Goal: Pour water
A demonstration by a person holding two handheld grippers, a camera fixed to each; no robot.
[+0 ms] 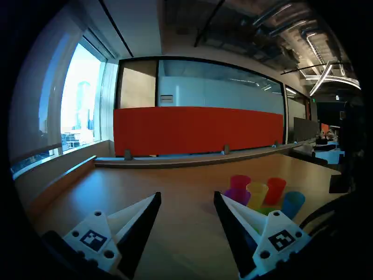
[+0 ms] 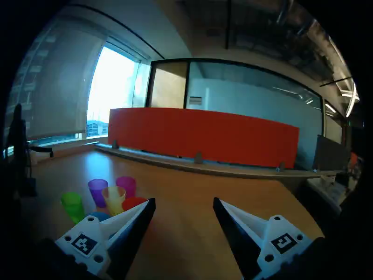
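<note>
Several coloured plastic cups stand clustered on the wooden table (image 1: 186,186). In the left gripper view the cluster sits ahead to the right: a pink cup (image 1: 240,182), a purple cup (image 1: 236,196), a yellow cup (image 1: 257,195), a red cup (image 1: 275,190) and a blue cup (image 1: 293,204), part behind the right finger. My left gripper (image 1: 187,198) is open, nothing between its fingers. In the right gripper view the cups are ahead to the left: a green cup (image 2: 73,206), purple cup (image 2: 98,192), yellow cup (image 2: 114,199), pink cup (image 2: 126,186). My right gripper (image 2: 183,203) is open and holds nothing.
A red partition (image 1: 198,129) runs along the table's far edge with a rail (image 1: 186,161) below it. Bright windows (image 1: 79,109) line the left side. Dark desks and equipment (image 1: 340,154) stand off to the right. A dark stand (image 2: 18,154) rises at the left table edge.
</note>
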